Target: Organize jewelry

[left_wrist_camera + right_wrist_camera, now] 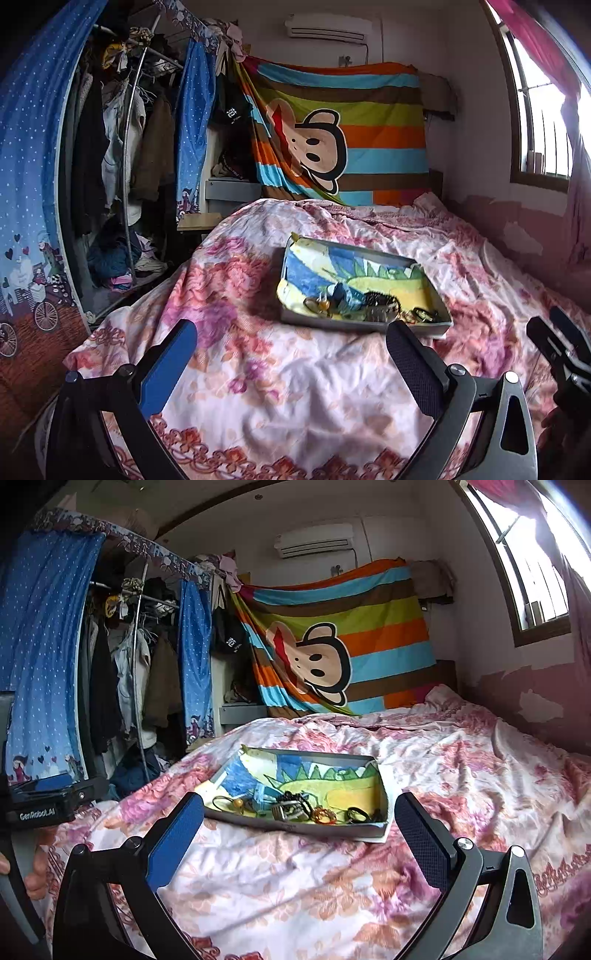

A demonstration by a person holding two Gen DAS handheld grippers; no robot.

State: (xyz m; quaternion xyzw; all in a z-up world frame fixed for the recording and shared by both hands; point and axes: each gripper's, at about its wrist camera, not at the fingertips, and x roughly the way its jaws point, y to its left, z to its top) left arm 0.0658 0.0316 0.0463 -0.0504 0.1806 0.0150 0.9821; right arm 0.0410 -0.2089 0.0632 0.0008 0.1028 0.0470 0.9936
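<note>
I have both grippers hanging over the quilt (295,387) on the near side of the tray (373,830), neither touching it. My left gripper (291,345) has its fingers spread wide with only bare quilt between them; its right fingertip sits just short of the tray's near wall. My right gripper (300,814) is spread just as wide and holds nothing; the tray's near edge shows between its fingertips.

The tray lies flat on the quilt, lined with a dinosaur cloth (332,782). The jewelry (291,806) is heaped in a tangle along the tray's near wall: a dark ring-shaped band (357,815) toward the right corner, an amber piece (324,816) left of it, a metal clip (286,809) further left. Behind the tray hangs a striped monkey sheet (351,122); left of the tray stands a clothes rack (122,147).
</note>
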